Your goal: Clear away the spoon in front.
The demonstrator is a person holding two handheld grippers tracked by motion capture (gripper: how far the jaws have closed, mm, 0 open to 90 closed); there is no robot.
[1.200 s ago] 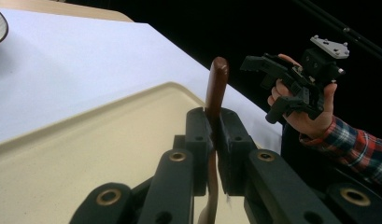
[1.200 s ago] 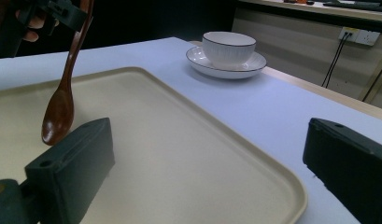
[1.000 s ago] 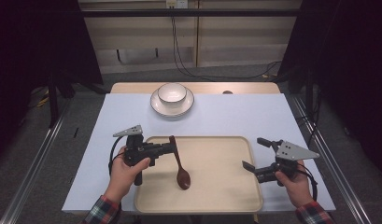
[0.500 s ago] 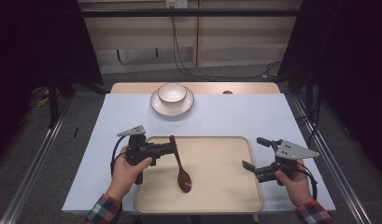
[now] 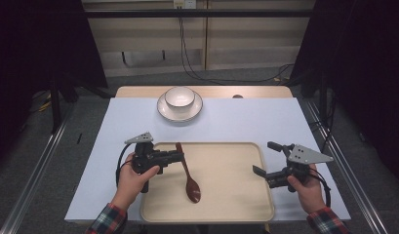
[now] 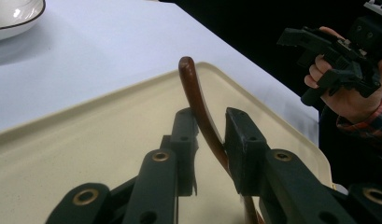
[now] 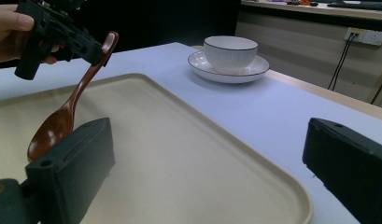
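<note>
Wooden spoon [image 6: 198, 100] handle between left gripper [image 6: 209, 135] jaws just opening, inside tray [image 5: 236, 146] edge

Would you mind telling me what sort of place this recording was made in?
Probably a lab or studio set up for recording: a table covered in white, dark curtains at both sides, and wall sockets with cables trailing down to the floor.

My right tool [image 7: 207, 172] hangs wide open over the beige tray [image 7: 188, 154]. Across it I see the left tool [image 7: 93, 46] at the brown spoon [image 7: 62, 116] handle, bowl end down on the tray. White bowl [image 7: 229, 53] on its saucer [image 7: 228, 70] sits beyond on the desk [image 7: 291, 107].
</note>
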